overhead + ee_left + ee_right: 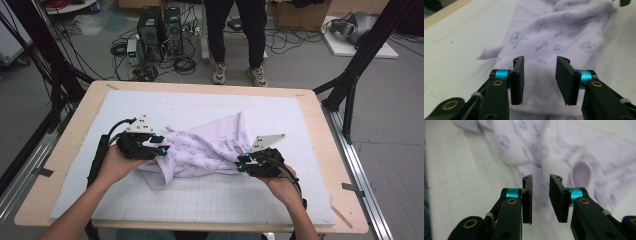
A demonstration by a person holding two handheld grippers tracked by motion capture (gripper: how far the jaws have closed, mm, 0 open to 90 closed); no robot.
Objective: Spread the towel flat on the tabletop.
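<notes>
Your left gripper point(539, 82) stands with its jaws parted and nothing pinched: the ribbed hem of the lilac printed garment point(554, 42) lies under and between the pads point(517, 80), but cloth and pads are apart. The right gripper point(540, 198) reads the same, jaws spread with a clear gap, blurred lilac fabric beneath and a small oval opening in the cloth just beyond its right-hand jaw. Both are released.

From the high view, the left gripper point(150, 146) sits at the garment's left end and the right gripper point(252, 162) at its right end, with the garment point(205, 150) between them, bunched and creased, one corner trailing toward you from the left gripper and a peak rising away past the right one. It rests on the white gridded mat point(200, 200) over the wooden table point(70, 145).

Judgement: the work looks early to middle. The garment is laid out between your hands but not flat, and no neat fold is visible. Left to do: regrasp edges, spread or smooth the cloth, then fold.

Farthest off, a person's legs point(235, 40) stand beyond the table's far edge.
</notes>
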